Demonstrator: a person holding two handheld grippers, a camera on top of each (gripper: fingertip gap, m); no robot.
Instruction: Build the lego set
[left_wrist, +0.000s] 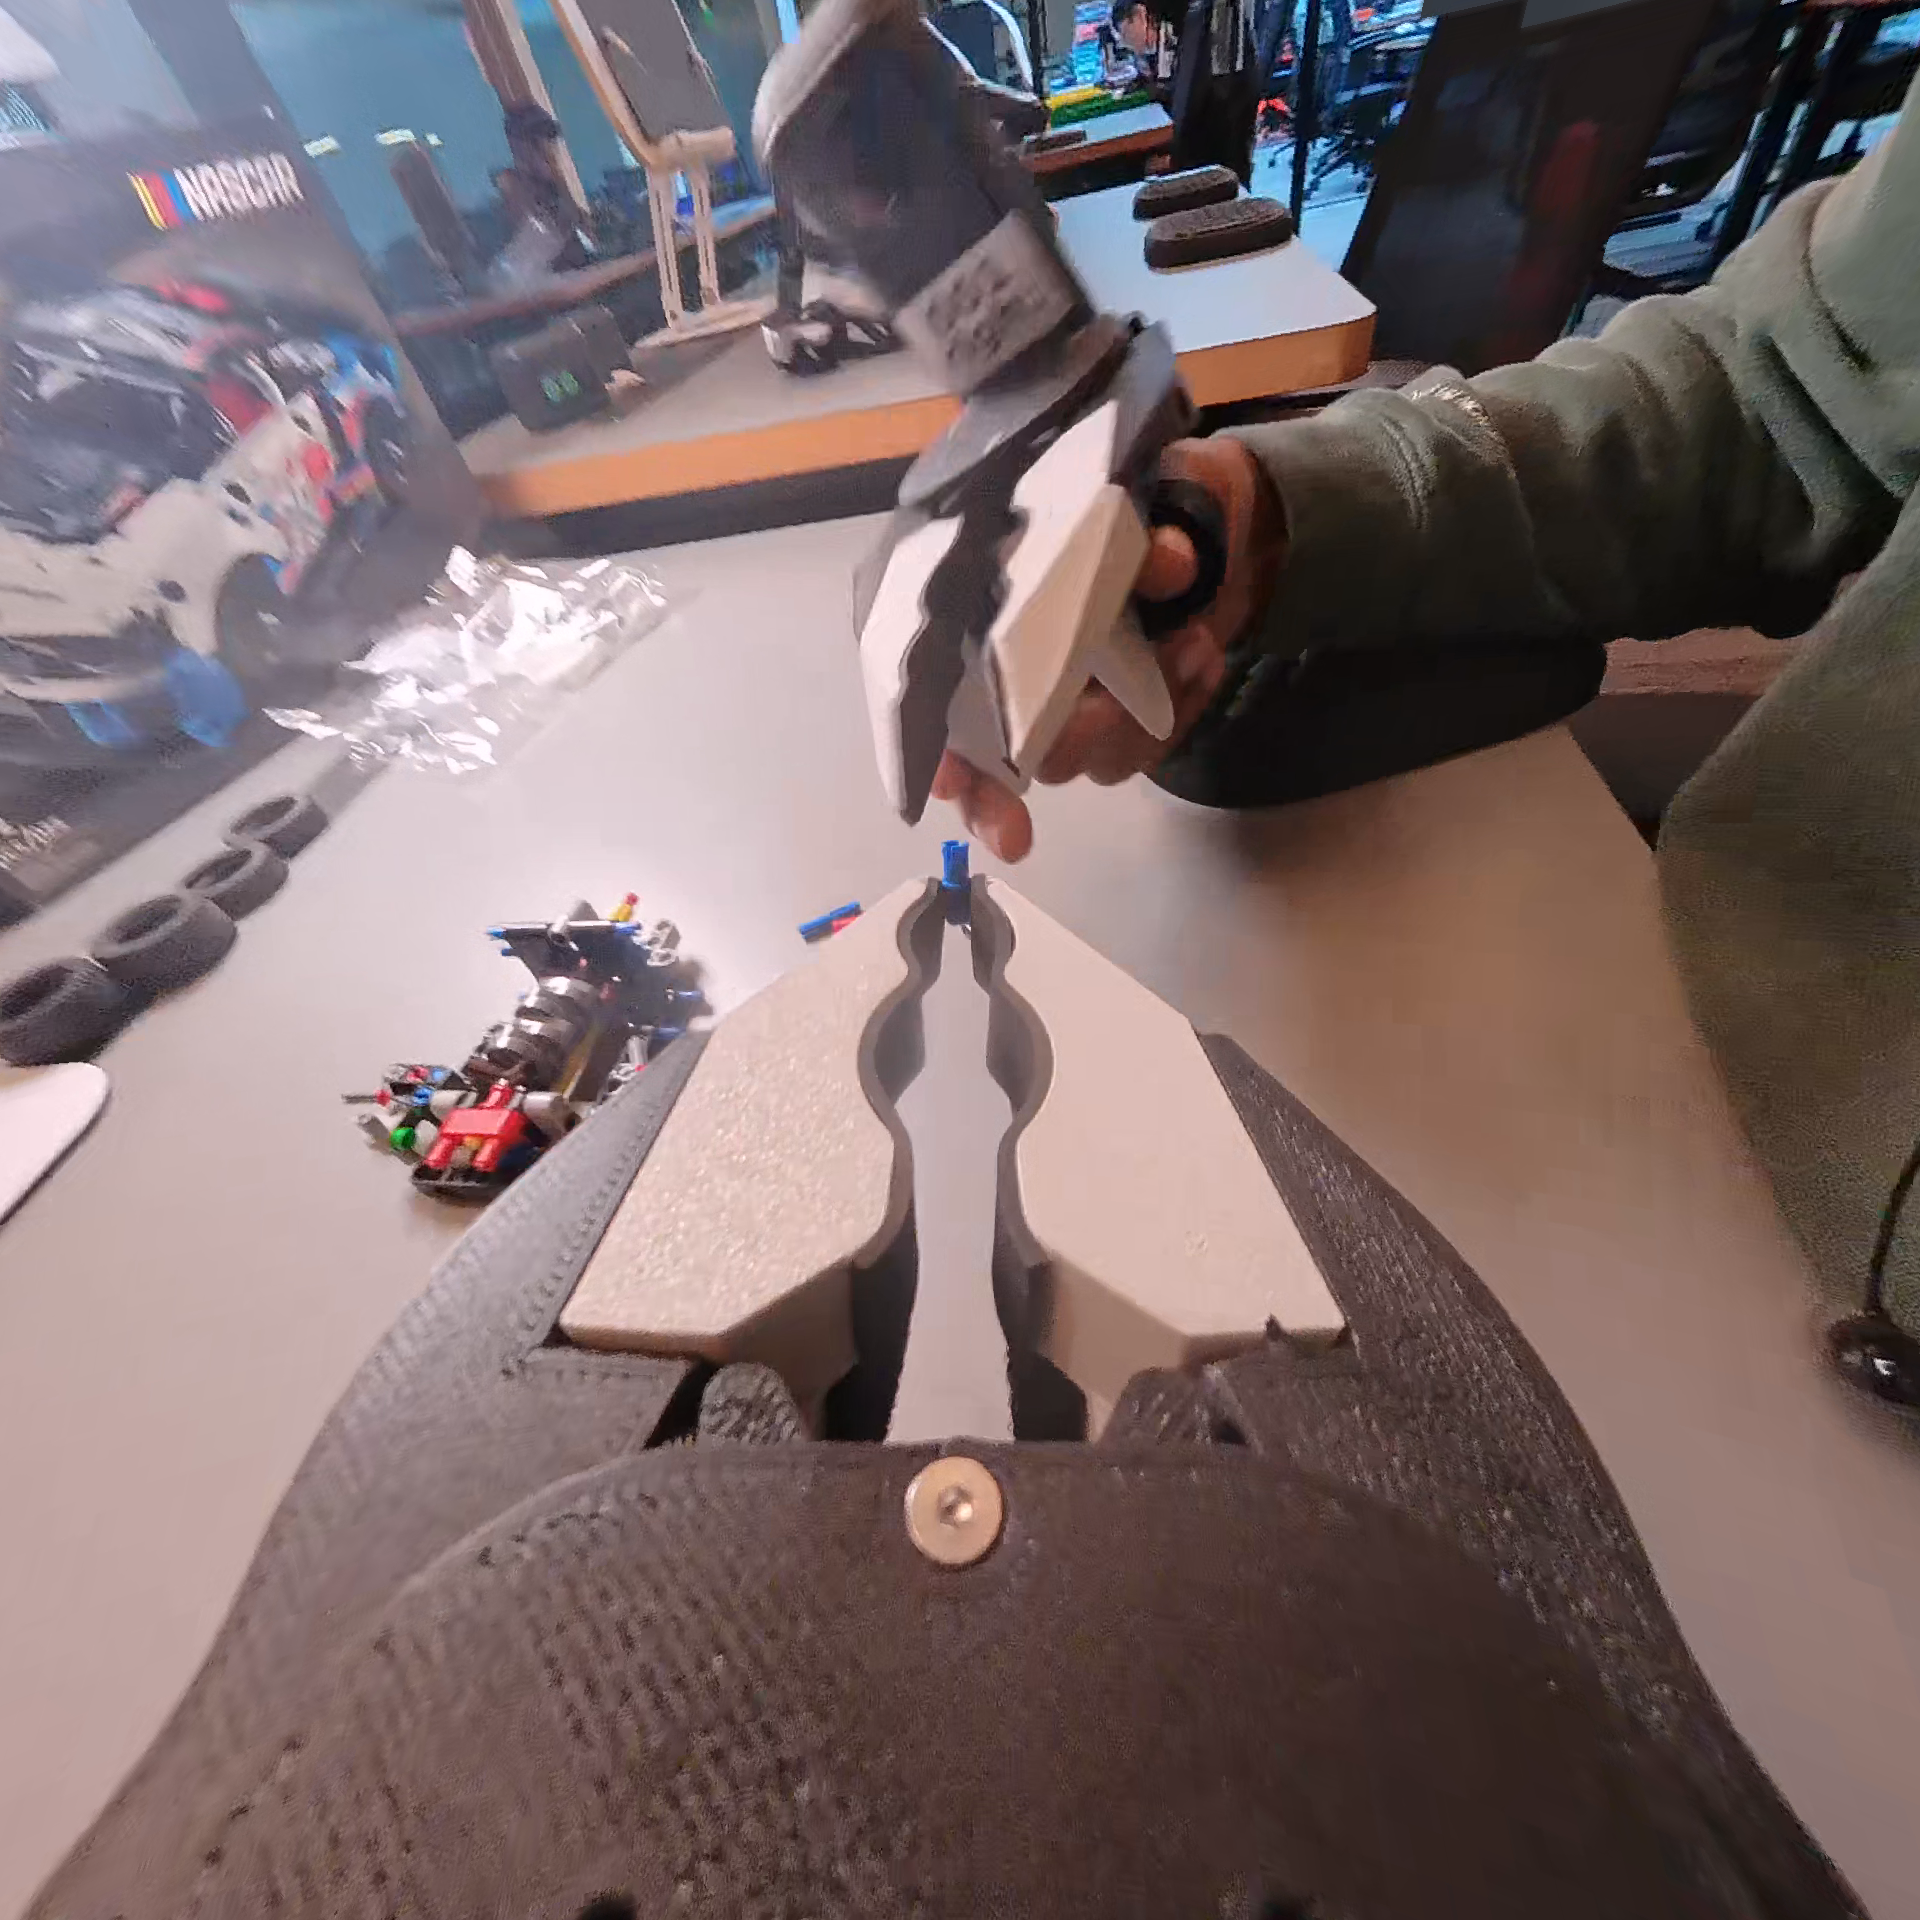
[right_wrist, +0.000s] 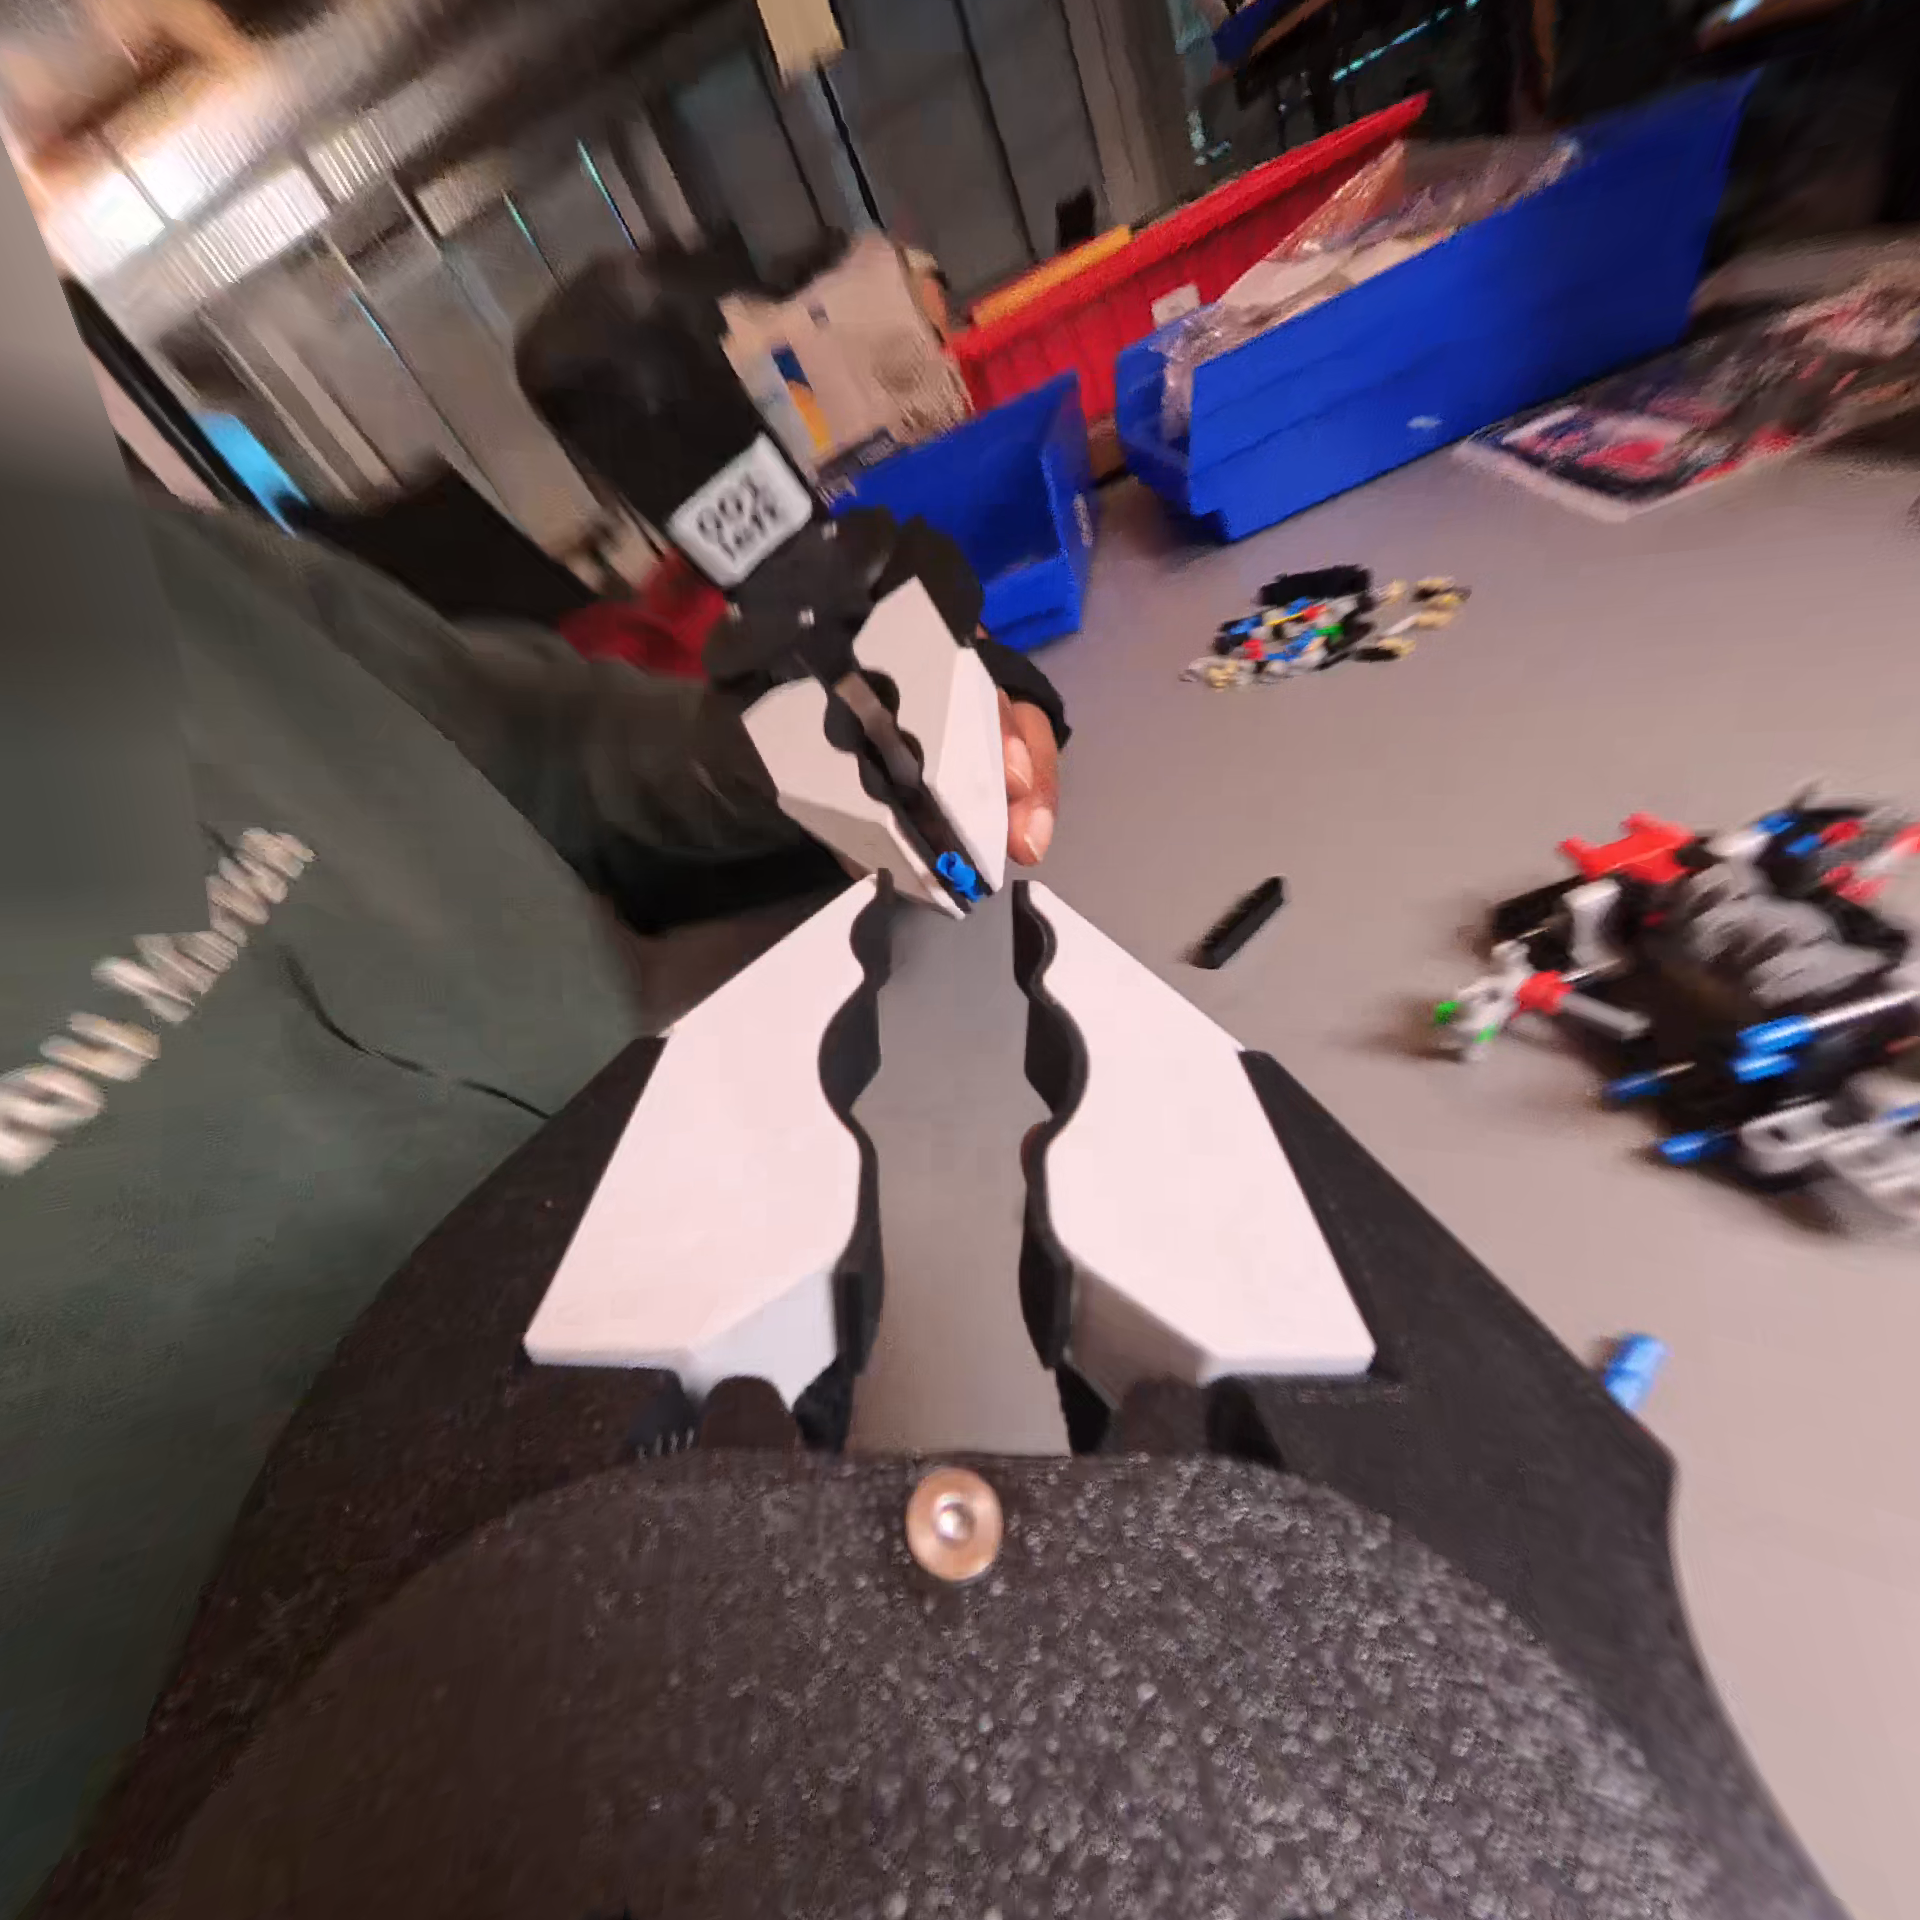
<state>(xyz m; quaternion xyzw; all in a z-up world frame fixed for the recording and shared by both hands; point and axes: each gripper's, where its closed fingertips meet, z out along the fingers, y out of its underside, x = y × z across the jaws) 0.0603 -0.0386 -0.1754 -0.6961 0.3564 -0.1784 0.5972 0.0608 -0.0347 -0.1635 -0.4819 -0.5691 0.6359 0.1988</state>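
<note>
My left gripper (left_wrist: 951, 896) is shut on a small blue pin (left_wrist: 953, 862), which sticks out of its tips above the grey table (left_wrist: 1299, 987). It also shows in the right wrist view (right_wrist: 964, 896) with the blue pin (right_wrist: 956, 871). My right gripper (right_wrist: 951, 888) is open and empty, its tips on either side of the left gripper's tips. It hangs just above the pin in the left wrist view (left_wrist: 940, 802). The partly built lego car chassis (left_wrist: 540, 1049) lies on the table to the left, blurred in the right wrist view (right_wrist: 1714, 1018).
Several black tyres (left_wrist: 156, 935), the set's box (left_wrist: 156, 416) and a clear plastic bag (left_wrist: 488, 644) lie at the left. A black beam (right_wrist: 1236, 920), a loose blue pin (right_wrist: 1631, 1366), a pile of small parts (right_wrist: 1320, 623), blue bins (right_wrist: 1403, 343) and a red bin (right_wrist: 1143, 281) are nearby.
</note>
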